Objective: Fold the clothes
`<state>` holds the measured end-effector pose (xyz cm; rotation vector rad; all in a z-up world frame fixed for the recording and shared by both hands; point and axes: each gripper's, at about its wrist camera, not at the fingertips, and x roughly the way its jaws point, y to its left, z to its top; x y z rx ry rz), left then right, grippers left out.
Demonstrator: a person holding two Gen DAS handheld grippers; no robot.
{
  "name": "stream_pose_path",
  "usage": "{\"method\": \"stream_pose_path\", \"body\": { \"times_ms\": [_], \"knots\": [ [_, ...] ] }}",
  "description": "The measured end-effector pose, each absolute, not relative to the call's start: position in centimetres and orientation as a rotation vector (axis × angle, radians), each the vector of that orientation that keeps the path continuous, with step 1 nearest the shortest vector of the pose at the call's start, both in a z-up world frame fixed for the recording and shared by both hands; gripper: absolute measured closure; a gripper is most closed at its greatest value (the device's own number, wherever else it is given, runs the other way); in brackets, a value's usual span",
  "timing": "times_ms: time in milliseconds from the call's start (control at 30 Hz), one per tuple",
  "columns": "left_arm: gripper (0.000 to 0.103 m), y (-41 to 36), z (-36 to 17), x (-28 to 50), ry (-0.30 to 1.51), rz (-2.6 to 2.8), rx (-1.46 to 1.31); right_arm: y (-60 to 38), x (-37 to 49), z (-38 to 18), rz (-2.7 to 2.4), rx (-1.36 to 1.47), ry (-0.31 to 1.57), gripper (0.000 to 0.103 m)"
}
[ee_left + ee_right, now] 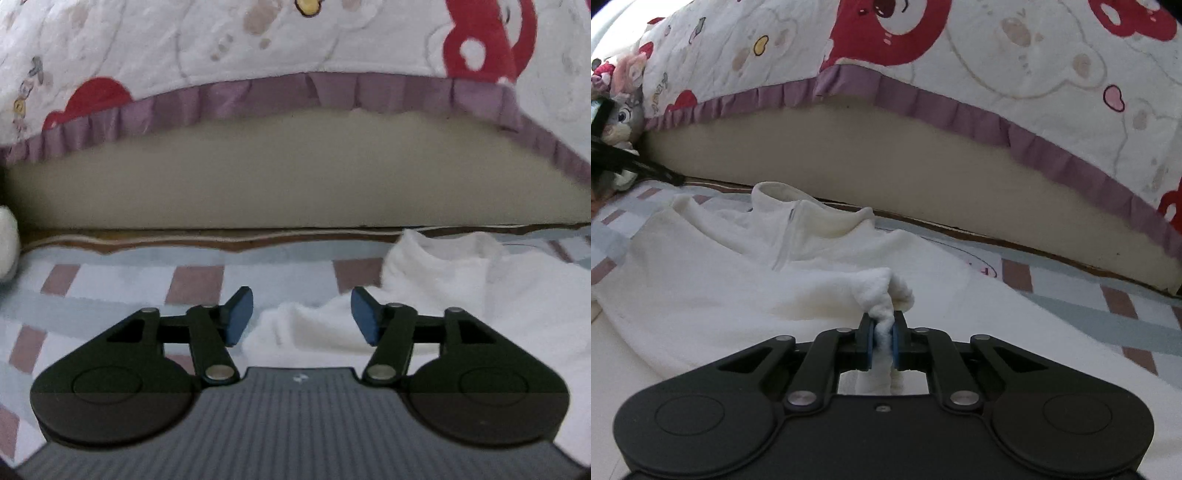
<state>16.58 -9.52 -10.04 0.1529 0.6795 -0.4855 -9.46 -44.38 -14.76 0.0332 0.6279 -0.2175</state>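
The right gripper is pinched tight on a bunched fold of the white fleece garment, the fabric squeezed into a narrow rope between its blue pads and trailing back through the gap toward the gripper body. From the pinch, the fleece rises in a small puffed ridge and then spreads away to the left, where the rest of the garment lies on the checked bedsheet with its stand-up collar and short zip facing the far side, near the foot of the beige mattress edge. The left gripper stands with its jaws parted about halfway, the blue pads apart and gripping nothing; a low hump of the same white garment lies on the sheet between and just beyond them (whether a pad brushes the cloth cannot be told from this view), and the bulk of it piles up to the right. Behind both grippers a quilt printed with red bears and trimmed with a purple ruffle drapes over the mattress. At the far left of the right wrist view a grey plush toy sits against the mattress.
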Motion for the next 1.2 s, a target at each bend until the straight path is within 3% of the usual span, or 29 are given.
{"method": "stream_pose_path", "body": {
  "times_ms": [200,233,267,300,333,533,733,800,833,867,1033,1200],
  "knots": [
    [0.046,-9.9,-15.4,15.0,0.812,-0.431,0.400,-46.0,-10.2,-16.0,-0.204,0.194,0.604,0.093],
    [0.057,-9.7,-16.3,15.2,0.834,-0.415,0.395,-46.3,-10.4,-16.0,-0.189,0.225,0.582,0.093],
    [0.079,-9.5,-16.8,15.4,0.853,-0.416,0.358,-46.6,-10.7,-15.7,-0.168,0.250,0.562,0.093],
    [0.092,-9.4,-16.9,15.4,0.853,-0.425,0.312,-46.8,-11.1,-15.5,-0.146,0.274,0.543,0.093],
    [0.095,-9.7,-16.6,15.1,0.819,-0.399,0.328,-47.1,-11.4,-15.3,-0.124,0.298,0.524,0.093],
    [0.096,-10.8,-15.7,14.0,0.658,-0.223,0.393,-46.7,-12.2,-13.8,-0.102,0.265,0.450,0.094],
    [0.093,-11.5,-16.4,13.0,0.635,-0.064,0.516,-46.3,-7.7,-16.6,-0.249,0.225,0.697,0.093],
    [0.092,-10.7,-14.8,11.6,0.609,-0.027,0.447,-46.3,-6.6,-16.6,-0.314,0.203,0.762,0.081],
    [0.092,-10.1,-13.9,10.9,0.609,-0.053,0.383,-46.3,-6.3,-16.6,-0.349,0.199,0.790,0.054],
    [0.092,-9.4,-13.4,10.1,0.630,-0.130,0.307,-46.6,-6.5,-16.3,-0.369,0.220,0.784,0.035],
    [0.091,-9.0,-14.6,6.6,0.796,-0.367,0.261,-47.6,-8.3,-14.4,-0.309,0.357,0.658,0.032],
    [0.090,-8.2,-17.0,4.5,0.877,-0.393,0.303,-44.8,-7.4,-13.3,-0.139,0.206,0.583,0.033]
  ]
}}
